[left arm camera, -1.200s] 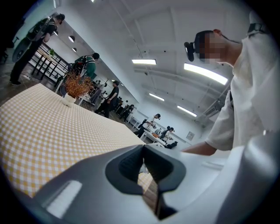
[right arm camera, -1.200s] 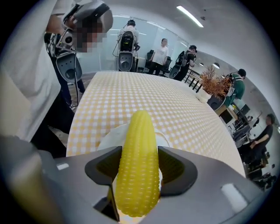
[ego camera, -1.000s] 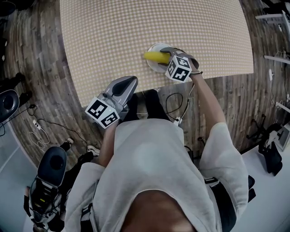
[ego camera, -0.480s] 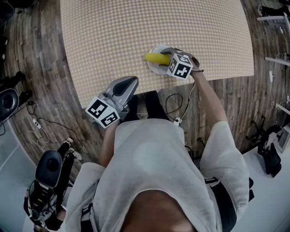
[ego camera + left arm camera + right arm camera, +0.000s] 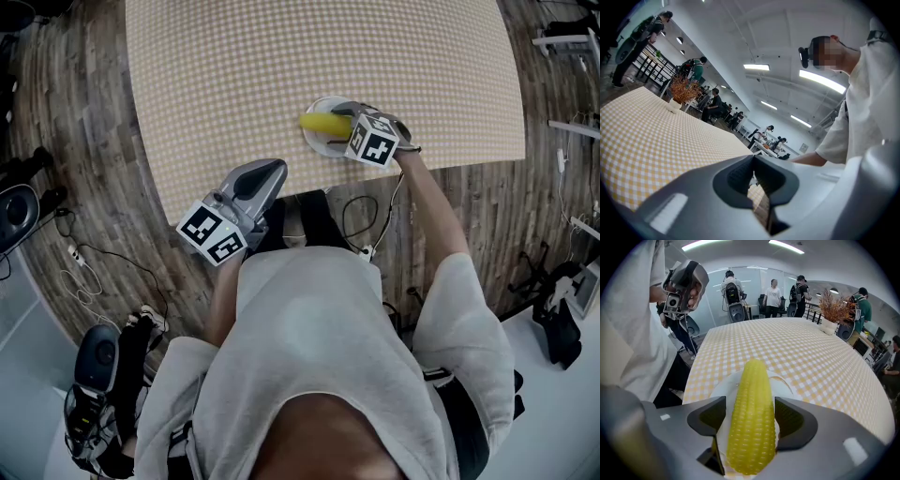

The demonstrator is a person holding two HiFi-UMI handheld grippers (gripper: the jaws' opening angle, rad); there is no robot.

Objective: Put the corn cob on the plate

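Jaws of the right gripper (image 5: 752, 417) have just been opening and stand wide on either side of the corn (image 5: 752, 394), which lies on the plate (image 5: 723, 386) at lower centre of the frame. The left gripper (image 5: 753, 177), its jaws closed to a slit with nothing between them, sits at the table (image 5: 651, 140) edge.

**Wearer and hand-held rig.** We show the person in a white short-sleeved shirt (image 5: 319, 328), with a dark camera unit (image 5: 806, 52) strapped to the head. The left gripper (image 5: 271, 168) and the right gripper (image 5: 337, 119) share one build: a smooth grey moulded shell that tapers toward the jaws. Each carries a marker cube (image 5: 213, 234) faced with black-and-white squares. We note dark ribbed pads (image 5: 791, 419) lining the jaws, and a small white rectangle (image 5: 852, 445) on the shell.
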